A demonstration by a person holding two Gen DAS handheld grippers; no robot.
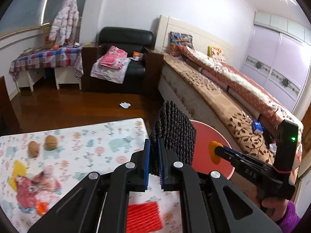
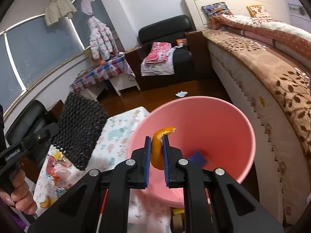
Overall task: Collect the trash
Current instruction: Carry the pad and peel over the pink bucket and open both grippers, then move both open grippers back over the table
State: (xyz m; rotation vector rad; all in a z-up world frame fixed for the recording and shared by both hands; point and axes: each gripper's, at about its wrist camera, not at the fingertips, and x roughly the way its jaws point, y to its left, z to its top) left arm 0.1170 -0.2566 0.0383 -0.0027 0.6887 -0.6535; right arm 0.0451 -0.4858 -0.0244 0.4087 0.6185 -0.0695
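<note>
My left gripper [image 1: 155, 142] is shut on a dark grey woven pad [image 1: 174, 134], holding it upright above the table's right end; the pad [image 2: 81, 130] also shows at the left of the right wrist view. My right gripper [image 2: 157, 138] is shut on a curled strip of orange peel [image 2: 157, 147] over the mouth of the pink bin [image 2: 223, 114]. A blue scrap [image 2: 197, 158] lies at the bin's bottom. In the left wrist view the right gripper [image 1: 214, 152] shows side-on with the orange peel at its tip, over the pink bin [image 1: 206, 134].
The low table [image 1: 81, 136] with a patterned cloth carries two brown walnuts [image 1: 51, 142], crumpled red wrappers [image 1: 37, 190] and an orange-red mesh piece [image 1: 143, 216]. A white scrap [image 1: 124, 105] lies on the wooden floor. A bed [image 1: 223, 89] runs along the right, a black armchair [image 1: 124, 58] stands behind.
</note>
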